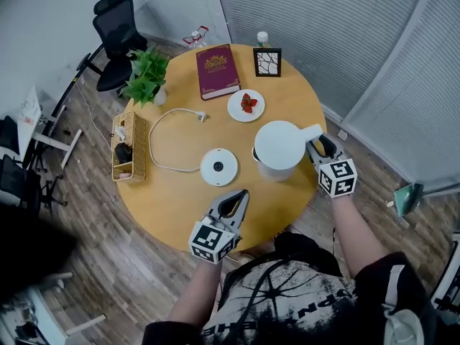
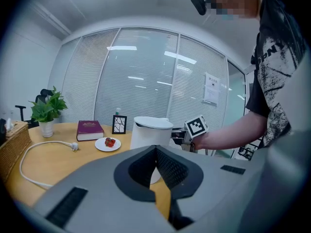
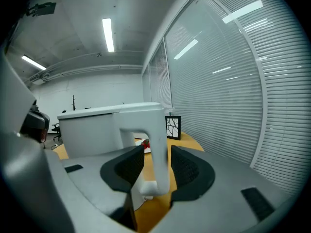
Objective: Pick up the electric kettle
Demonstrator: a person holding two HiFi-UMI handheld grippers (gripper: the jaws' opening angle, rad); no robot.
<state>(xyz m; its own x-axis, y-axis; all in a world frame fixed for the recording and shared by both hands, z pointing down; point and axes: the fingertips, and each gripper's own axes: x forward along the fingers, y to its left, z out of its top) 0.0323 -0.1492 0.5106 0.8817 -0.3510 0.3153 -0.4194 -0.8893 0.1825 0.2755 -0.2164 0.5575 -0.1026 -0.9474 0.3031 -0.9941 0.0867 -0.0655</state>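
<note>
A white electric kettle stands on the round wooden table, right of its round white base. Its handle points right. My right gripper is at that handle. In the right gripper view the handle runs upright between the jaws of the right gripper, with narrow gaps on both sides, so it is open. My left gripper hovers over the table's near edge, below the base, shut and empty. From the left gripper I see the kettle ahead.
A white power cord loops from the base toward a wicker basket at the left edge. Farther back sit a potted plant, a maroon book, a plate of strawberries, a picture frame and a bottle.
</note>
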